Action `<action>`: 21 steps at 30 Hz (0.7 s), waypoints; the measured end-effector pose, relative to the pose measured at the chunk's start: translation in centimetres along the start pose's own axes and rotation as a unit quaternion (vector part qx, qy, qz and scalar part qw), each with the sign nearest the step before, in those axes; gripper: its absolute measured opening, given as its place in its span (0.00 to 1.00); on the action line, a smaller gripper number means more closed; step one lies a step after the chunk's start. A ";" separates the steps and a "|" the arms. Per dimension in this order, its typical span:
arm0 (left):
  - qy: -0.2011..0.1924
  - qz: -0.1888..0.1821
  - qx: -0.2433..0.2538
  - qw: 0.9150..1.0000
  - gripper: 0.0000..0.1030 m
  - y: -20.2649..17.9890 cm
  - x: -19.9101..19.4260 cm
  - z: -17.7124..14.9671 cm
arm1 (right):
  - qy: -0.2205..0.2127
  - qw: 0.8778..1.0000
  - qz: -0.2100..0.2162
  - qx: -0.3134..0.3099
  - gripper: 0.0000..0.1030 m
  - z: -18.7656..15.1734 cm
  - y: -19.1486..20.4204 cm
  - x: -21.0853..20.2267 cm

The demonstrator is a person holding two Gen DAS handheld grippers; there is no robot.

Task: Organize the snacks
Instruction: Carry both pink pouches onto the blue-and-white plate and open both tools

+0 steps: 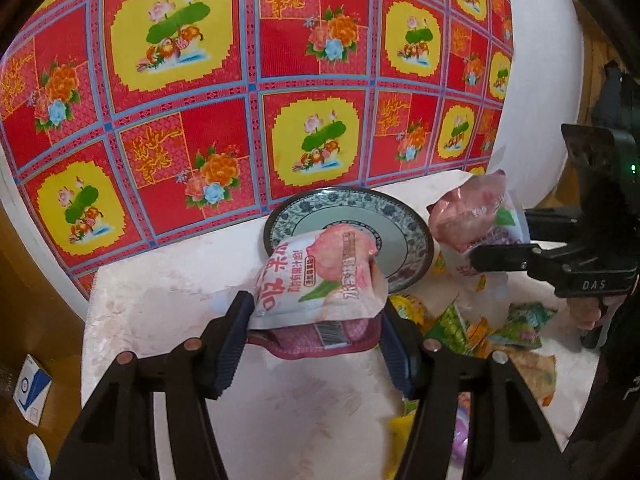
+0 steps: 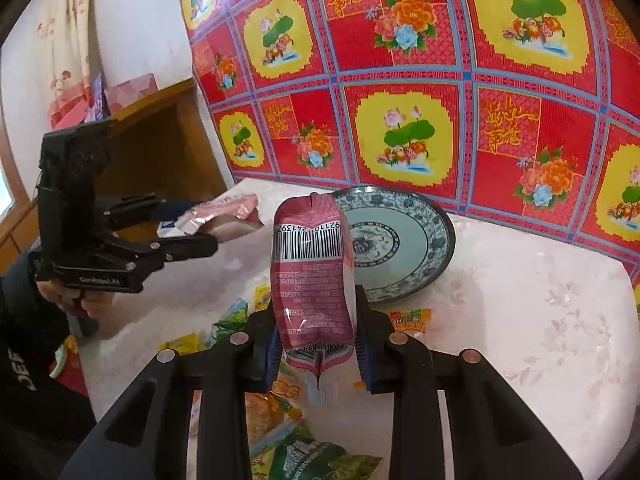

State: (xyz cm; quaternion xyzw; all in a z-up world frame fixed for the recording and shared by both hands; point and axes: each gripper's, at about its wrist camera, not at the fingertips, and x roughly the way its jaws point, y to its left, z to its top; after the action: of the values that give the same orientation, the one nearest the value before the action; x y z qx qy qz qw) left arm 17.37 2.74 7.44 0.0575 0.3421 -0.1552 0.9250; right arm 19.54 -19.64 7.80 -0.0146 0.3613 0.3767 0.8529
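Both grippers grip pink snack packets: left gripper [image 1: 316, 320] pinches one packet [image 1: 320, 280] flat, right gripper [image 2: 318, 344] clamps another [image 2: 312, 272] upright, each raised near the patterned plate [image 2: 424, 276], apparently their destination, while loose snacks [image 2: 320, 456] litter the table [image 2: 520, 320].

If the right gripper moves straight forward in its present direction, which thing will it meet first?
Probably the plate. The right gripper, shut on a pink packet, points toward its near rim; depth is unclear, so it might pass above.

Red-and-yellow floral cloth [image 2: 420, 92] against white wall [image 2: 140, 20], wooden cabinet [image 2: 168, 136], flowered curtain [image 2: 64, 40] at far left.
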 end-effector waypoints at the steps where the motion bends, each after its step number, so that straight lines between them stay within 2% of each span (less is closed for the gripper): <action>1: 0.002 0.001 0.000 1.000 0.61 0.0 0.2 0.3 | 0.002 1.000 0.001 0.002 0.30 0.2 0.0 -0.1; 3: 0.001 0.002 0.001 1.000 0.61 -0.1 0.5 0.8 | 0.008 1.000 -0.008 0.004 0.30 0.6 -0.1 -0.1; 10: 0.019 -0.033 -0.029 0.999 0.61 0.5 2.8 3.2 | 0.036 0.999 -0.015 0.005 0.30 3.0 -1.0 0.0; 13: 0.037 -0.057 -0.067 0.995 0.61 1.5 4.5 3.8 | 0.060 0.998 -0.019 -0.003 0.30 4.3 -1.7 2.0; 15: 0.048 -0.070 -0.090 0.992 0.61 2.1 5.5 4.0 | 0.086 0.996 -0.020 0.016 0.30 5.0 -2.9 3.9; 17: 0.045 -0.066 -0.089 0.993 0.61 2.2 6.2 4.2 | 0.103 0.993 -0.013 0.052 0.30 5.5 -4.5 5.7; 21: 0.043 -0.055 -0.087 0.994 0.62 2.3 7.3 4.4 | 0.101 0.987 0.010 0.122 0.30 5.8 -7.3 7.6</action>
State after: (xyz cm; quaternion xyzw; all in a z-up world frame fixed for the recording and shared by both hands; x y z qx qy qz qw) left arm 26.05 2.17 6.03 -0.0350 0.3968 -0.1726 0.9009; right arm 31.28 -18.28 5.53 0.0555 0.4890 0.3348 0.8036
